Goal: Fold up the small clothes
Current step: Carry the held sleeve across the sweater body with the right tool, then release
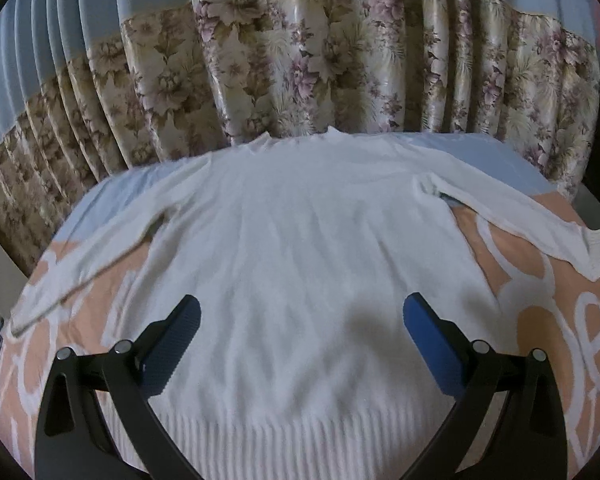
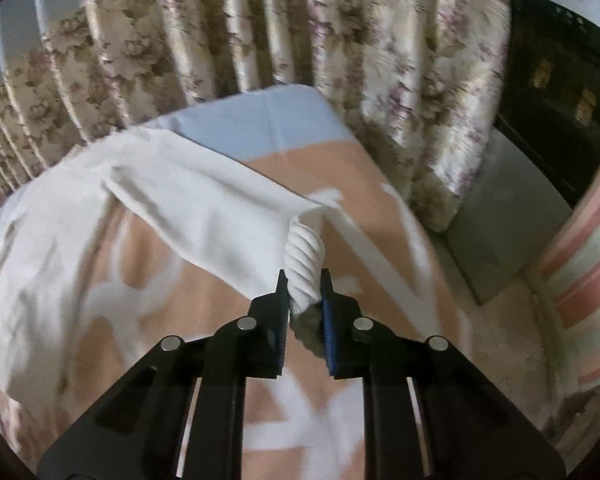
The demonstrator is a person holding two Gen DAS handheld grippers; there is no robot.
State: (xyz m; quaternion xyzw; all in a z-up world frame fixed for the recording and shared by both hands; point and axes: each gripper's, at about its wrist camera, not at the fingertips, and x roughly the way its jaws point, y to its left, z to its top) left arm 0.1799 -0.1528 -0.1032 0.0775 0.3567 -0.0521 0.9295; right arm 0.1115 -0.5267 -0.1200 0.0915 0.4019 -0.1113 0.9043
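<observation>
A white knit sweater (image 1: 300, 220) lies flat, front down or up I cannot tell, on a bed with a peach and white patterned cover (image 1: 540, 320). Both sleeves spread outward. My left gripper (image 1: 302, 304) hovers open over the sweater's lower body, just above the ribbed hem (image 1: 284, 428), with nothing between its blue pads. In the right wrist view my right gripper (image 2: 304, 276) is shut on the ribbed cuff (image 2: 304, 252) of the sweater's right sleeve (image 2: 204, 208). The cuff is pinched and raised a little off the cover. That same cuff (image 1: 596, 246) shows at the far right of the left wrist view.
A floral curtain (image 1: 300, 72) hangs right behind the bed's far edge. A pale blue sheet (image 2: 252, 124) shows at the bed's far end. Right of the bed are a strip of floor (image 2: 488, 232), a dark cabinet (image 2: 560, 80) and a pink striped cloth (image 2: 588, 280).
</observation>
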